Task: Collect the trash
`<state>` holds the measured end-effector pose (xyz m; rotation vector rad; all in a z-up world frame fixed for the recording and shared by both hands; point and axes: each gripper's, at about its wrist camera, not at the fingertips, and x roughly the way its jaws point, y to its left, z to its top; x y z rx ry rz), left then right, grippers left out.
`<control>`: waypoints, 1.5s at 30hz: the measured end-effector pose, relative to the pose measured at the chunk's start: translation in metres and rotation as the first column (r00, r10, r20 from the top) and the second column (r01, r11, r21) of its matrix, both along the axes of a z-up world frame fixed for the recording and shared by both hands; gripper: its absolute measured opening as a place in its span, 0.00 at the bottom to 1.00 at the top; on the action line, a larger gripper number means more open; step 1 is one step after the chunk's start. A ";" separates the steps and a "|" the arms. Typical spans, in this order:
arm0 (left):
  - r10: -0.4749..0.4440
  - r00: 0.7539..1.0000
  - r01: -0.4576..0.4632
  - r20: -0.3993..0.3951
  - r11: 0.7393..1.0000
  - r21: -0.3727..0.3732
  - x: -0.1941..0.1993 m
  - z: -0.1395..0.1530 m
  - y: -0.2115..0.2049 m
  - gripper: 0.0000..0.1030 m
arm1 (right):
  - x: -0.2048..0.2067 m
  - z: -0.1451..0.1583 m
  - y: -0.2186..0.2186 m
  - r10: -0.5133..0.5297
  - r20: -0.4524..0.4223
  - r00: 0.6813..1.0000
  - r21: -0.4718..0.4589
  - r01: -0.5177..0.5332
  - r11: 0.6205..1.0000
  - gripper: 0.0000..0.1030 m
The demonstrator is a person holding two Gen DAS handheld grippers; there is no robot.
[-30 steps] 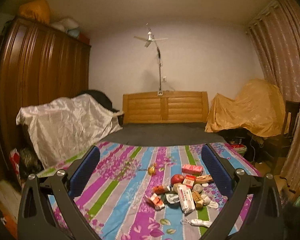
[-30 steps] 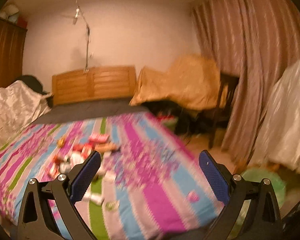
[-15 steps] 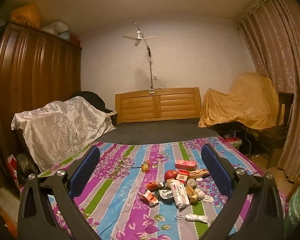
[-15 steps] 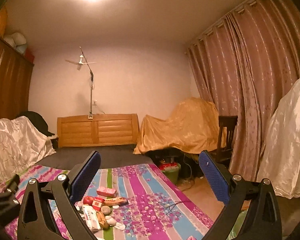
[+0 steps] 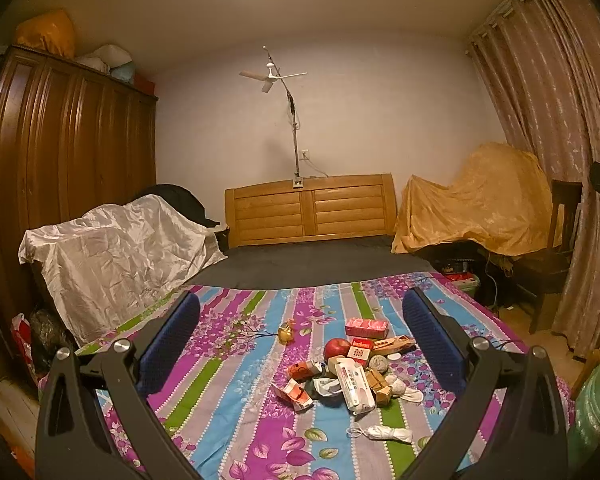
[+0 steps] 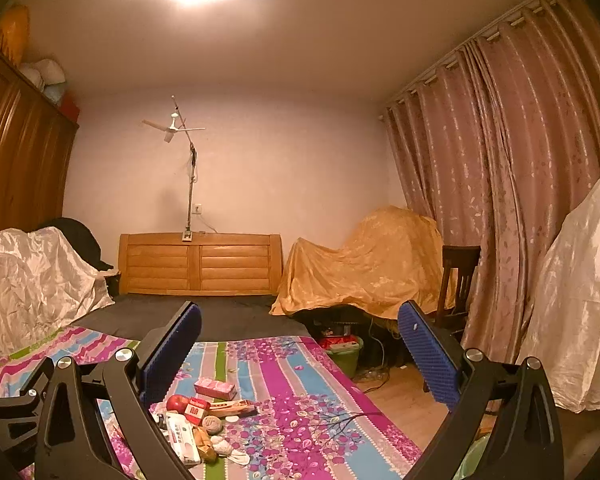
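Left wrist: we see left gripper (image 5: 300,344) fingers spread wide, empty, trash pile (image 5: 348,372) on bed (image 5: 228,360) ahead between them, nearer the right finger, right wrist: right gripper (image 6: 300,354) fingers wide apart, empty, trash pile (image 6: 204,416) low beside left finger (image 6: 172,352)

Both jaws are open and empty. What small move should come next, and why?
Probably lower the left gripper toward the trash pile on the striped bedspread. Its jaws stand wide open, nothing is held, and the pile lies ahead between them, not yet reached.
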<state>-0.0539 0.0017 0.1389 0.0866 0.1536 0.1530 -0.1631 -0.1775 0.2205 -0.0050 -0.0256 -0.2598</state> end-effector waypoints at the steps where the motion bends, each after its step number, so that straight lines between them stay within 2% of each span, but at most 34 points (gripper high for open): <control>1: 0.000 1.000 0.000 -0.001 1.000 0.002 0.000 0.000 0.000 0.95 | 0.000 0.000 0.001 0.000 0.000 1.000 -0.001 0.000 1.000 0.95; 6: 0.012 1.000 -0.012 0.006 0.999 0.034 0.003 0.007 -0.006 0.95 | 0.006 -0.006 -0.004 -0.031 -0.003 1.000 -0.033 0.031 0.999 0.95; 10: 0.022 0.999 -0.023 0.044 0.999 0.035 0.000 0.019 -0.006 0.95 | 0.011 -0.018 -0.010 -0.061 -0.031 0.998 -0.047 0.059 0.997 0.95; 15: 0.033 0.997 -0.035 0.069 0.999 0.027 -0.002 0.027 -0.004 0.95 | 0.021 -0.029 -0.019 -0.061 -0.066 0.996 -0.030 0.059 0.998 0.95; 24: 0.052 0.993 -0.057 0.106 0.998 0.037 -0.007 0.032 -0.002 0.95 | 0.022 -0.035 -0.008 -0.032 -0.054 0.998 -0.058 0.028 0.998 0.95; 27: 0.051 0.993 -0.054 0.108 0.998 0.030 -0.006 0.032 -0.002 0.95 | 0.023 -0.040 -0.009 -0.029 -0.052 0.998 -0.042 0.027 0.999 0.95; 30: 0.029 0.995 -0.031 0.100 0.999 0.016 -0.002 0.023 0.001 0.95 | 0.025 -0.053 -0.018 -0.032 -0.034 0.999 0.017 0.033 0.999 0.95; 33: 0.006 0.999 -0.006 0.047 1.000 -0.015 0.013 -0.003 0.015 0.95 | 0.034 -0.075 -0.033 -0.010 -0.050 0.999 0.072 0.014 0.997 0.95; 37: 0.049 0.997 -0.049 -0.059 0.999 -0.012 0.039 -0.048 0.034 0.95 | 0.059 -0.118 -0.044 0.009 -0.154 0.988 0.092 0.005 0.996 0.95; 39: 0.073 0.989 -0.075 -0.125 0.997 -0.007 0.050 -0.073 0.044 0.95 | 0.076 -0.146 -0.046 0.047 -0.238 0.970 0.120 -0.019 0.993 0.95; 40: 0.084 0.980 -0.087 -0.181 0.996 -0.006 0.058 -0.091 0.050 0.95 | 0.083 -0.155 -0.046 0.066 -0.263 0.963 0.131 -0.032 0.991 0.95; 43: 0.100 0.954 -0.107 -0.284 0.994 -0.010 0.067 -0.123 0.063 0.95 | 0.101 -0.190 -0.040 0.113 -0.355 0.928 0.138 -0.068 0.988 0.95; 45: 0.119 0.936 -0.125 -0.330 0.992 0.003 0.070 -0.138 0.071 0.95 | 0.109 -0.205 -0.032 0.134 -0.387 0.912 0.121 -0.094 0.988 0.95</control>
